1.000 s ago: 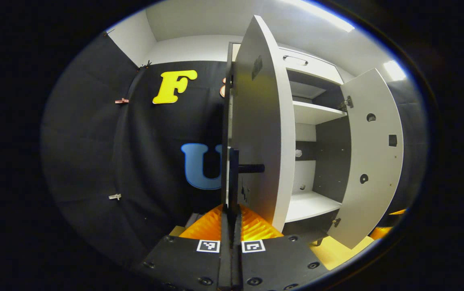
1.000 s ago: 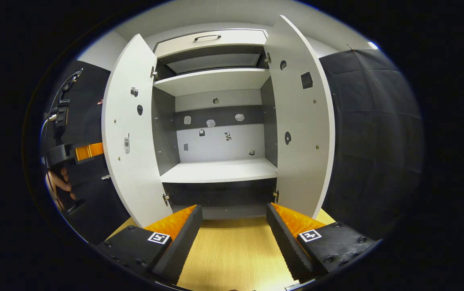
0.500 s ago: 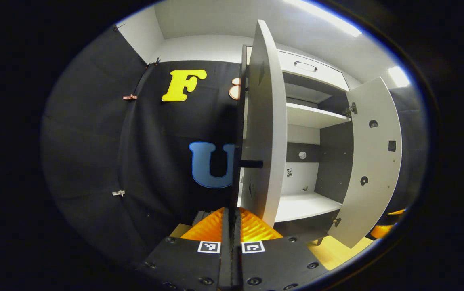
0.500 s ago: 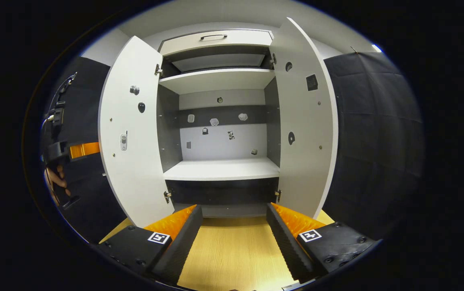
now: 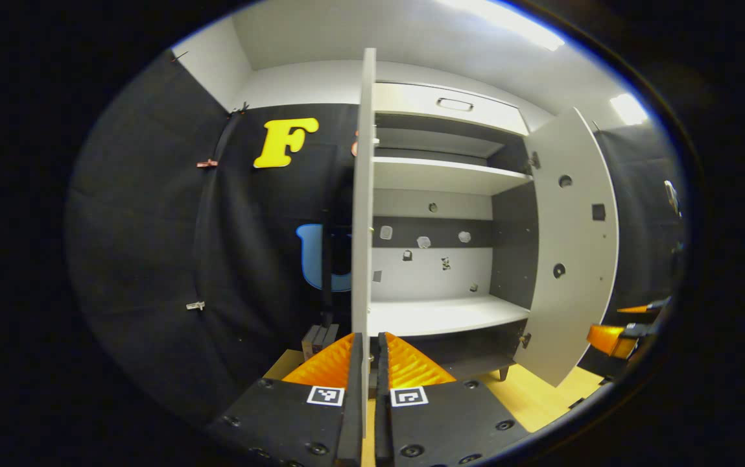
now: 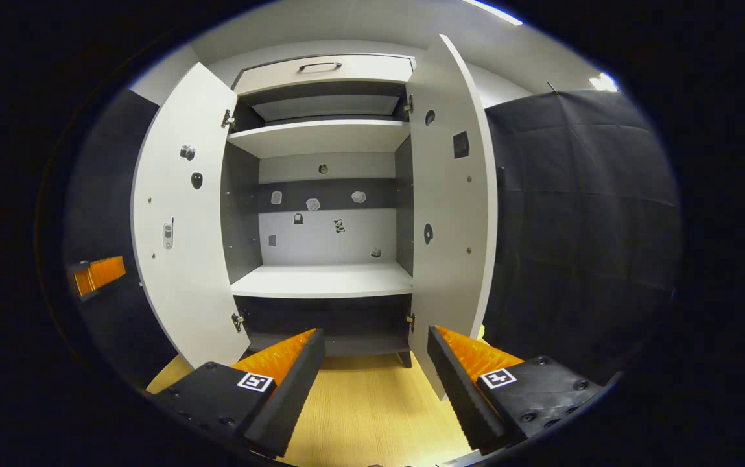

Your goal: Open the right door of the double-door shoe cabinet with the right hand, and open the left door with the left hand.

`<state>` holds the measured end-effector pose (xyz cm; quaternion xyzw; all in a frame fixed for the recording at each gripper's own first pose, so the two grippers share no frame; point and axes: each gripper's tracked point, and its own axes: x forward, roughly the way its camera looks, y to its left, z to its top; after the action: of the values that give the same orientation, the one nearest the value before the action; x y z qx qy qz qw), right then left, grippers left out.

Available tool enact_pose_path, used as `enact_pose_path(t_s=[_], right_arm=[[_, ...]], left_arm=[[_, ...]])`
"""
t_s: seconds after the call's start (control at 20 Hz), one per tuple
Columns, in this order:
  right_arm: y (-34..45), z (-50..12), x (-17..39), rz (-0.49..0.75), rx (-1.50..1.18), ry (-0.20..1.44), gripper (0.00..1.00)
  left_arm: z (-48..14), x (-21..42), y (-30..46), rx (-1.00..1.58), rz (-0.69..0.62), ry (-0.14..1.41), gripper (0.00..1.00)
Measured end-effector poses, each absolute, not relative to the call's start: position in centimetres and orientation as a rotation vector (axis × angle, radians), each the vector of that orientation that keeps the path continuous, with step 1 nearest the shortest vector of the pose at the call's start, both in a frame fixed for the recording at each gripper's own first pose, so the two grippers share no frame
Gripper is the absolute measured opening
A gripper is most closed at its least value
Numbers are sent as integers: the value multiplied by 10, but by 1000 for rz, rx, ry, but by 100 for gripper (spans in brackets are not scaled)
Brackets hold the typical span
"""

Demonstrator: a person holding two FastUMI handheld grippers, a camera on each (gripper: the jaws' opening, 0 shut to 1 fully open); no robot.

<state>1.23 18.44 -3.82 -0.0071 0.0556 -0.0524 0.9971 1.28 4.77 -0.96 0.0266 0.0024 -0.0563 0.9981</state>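
The white double-door shoe cabinet [image 6: 323, 282] stands with both doors swung wide. In the right gripper view the left door [image 6: 177, 214] and the right door [image 6: 453, 214] flank bare shelves. My right gripper [image 6: 375, 363] hangs open in front of the cabinet, low over the wooden floor, touching nothing. In the left gripper view the left door [image 5: 362, 194] is seen edge-on, straight ahead. My left gripper [image 5: 367, 389] has its fingers parted by a narrow slit and holds nothing. The left gripper [image 6: 96, 275] is also seen apart from the left door's outer side. The right door [image 5: 570, 246] stands open.
Above the shelves is a shut drawer [image 6: 320, 65] with a dark handle. Black cloth walls [image 6: 579, 227] close in on both sides. The yellow wooden floor [image 6: 372, 415] lies in front of the cabinet. The right gripper's orange body [image 5: 612, 337] is seen low beside the right door.
My left gripper has come off the left door's handle, drawn back and parted its fingers slightly. The left door now looks edge-on. The right gripper stayed open and shifted slightly.
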Motion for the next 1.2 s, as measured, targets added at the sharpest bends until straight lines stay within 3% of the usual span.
enact_pose_path(t_s=[0.1, 0.25, 0.4, 0.65, 0.8, 1.2], right_arm=[[178, -40, 13, -124, -2, 115, 99], [174, -45, 13, -137, 22, 118, 100], [170, -53, 14, -138, 21, 133, 100], [159, -50, 18, -117, 31, 128, 99], [157, -33, 23, -77, 88, 65, 99], [152, -35, 41, 64, 58, 86, 98]], left_arm=[[-23, 5, 18, 106, -184, 45, 8], [-15, 2, -11, 107, -238, 33, 24], [-11, 3, -35, 40, -277, 49, 61], [-3, 16, -50, -13, -253, 37, 74], [-6, 25, -56, -18, -204, 68, 94], [-4, 24, -90, -10, -132, 21, 95]])
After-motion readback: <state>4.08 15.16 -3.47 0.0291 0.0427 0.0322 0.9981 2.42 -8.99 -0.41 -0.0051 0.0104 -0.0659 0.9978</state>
